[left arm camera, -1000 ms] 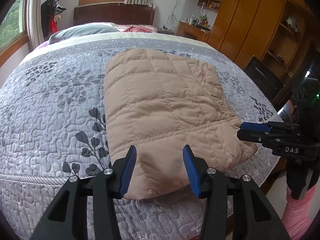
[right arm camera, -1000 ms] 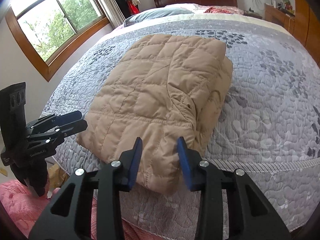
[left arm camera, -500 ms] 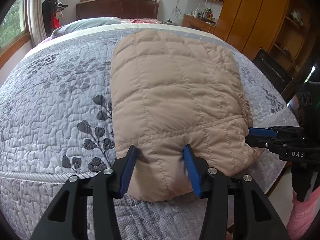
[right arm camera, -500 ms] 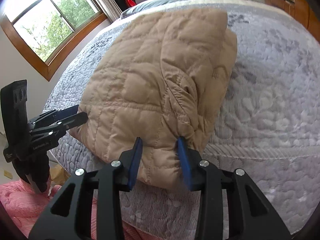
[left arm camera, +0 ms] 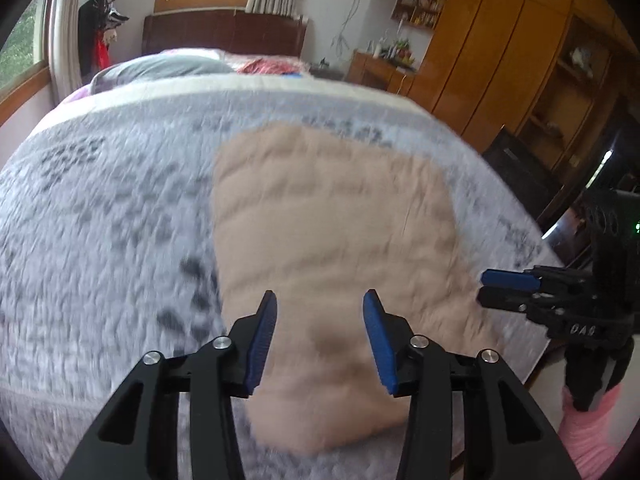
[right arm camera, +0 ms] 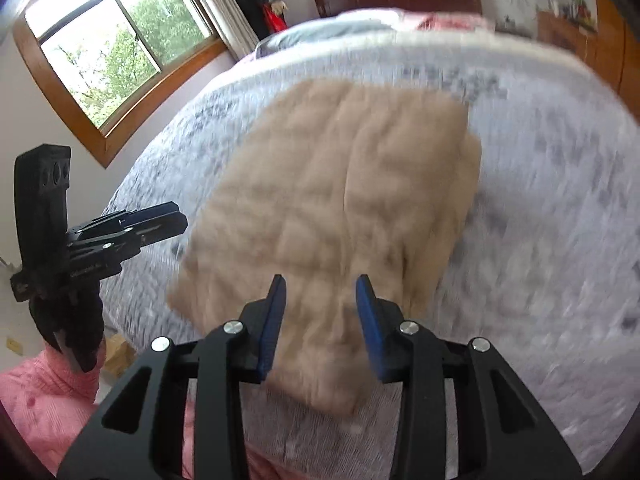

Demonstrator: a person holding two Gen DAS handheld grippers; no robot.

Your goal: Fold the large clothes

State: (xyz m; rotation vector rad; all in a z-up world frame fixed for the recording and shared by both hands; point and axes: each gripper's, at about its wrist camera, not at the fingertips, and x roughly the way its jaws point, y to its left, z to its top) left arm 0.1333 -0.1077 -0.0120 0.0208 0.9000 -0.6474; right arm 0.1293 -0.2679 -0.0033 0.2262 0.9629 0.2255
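Observation:
A tan quilted jacket (left arm camera: 332,232), folded into a long rectangle, lies flat on the grey patterned bed quilt (left arm camera: 100,220); it also shows in the right wrist view (right arm camera: 340,200). My left gripper (left arm camera: 320,320) is open and empty, just above the jacket's near edge. My right gripper (right arm camera: 320,308) is open and empty above the near edge further right. Each gripper shows in the other's view: the right one (left arm camera: 508,288) at the jacket's right corner, the left one (right arm camera: 160,224) at its left corner. Both views are motion-blurred.
A dark wooden headboard (left arm camera: 224,36) and pillows (left arm camera: 160,70) are at the far end of the bed. Wooden wardrobes (left arm camera: 500,60) stand to the right, a window (right arm camera: 120,40) to the left. The person's pink sleeve (right arm camera: 44,392) is at the bed's near edge.
Both grippers have pulled back and risen from the jacket's near edge, which they straddled half a second ago. The jacket lies where it was.

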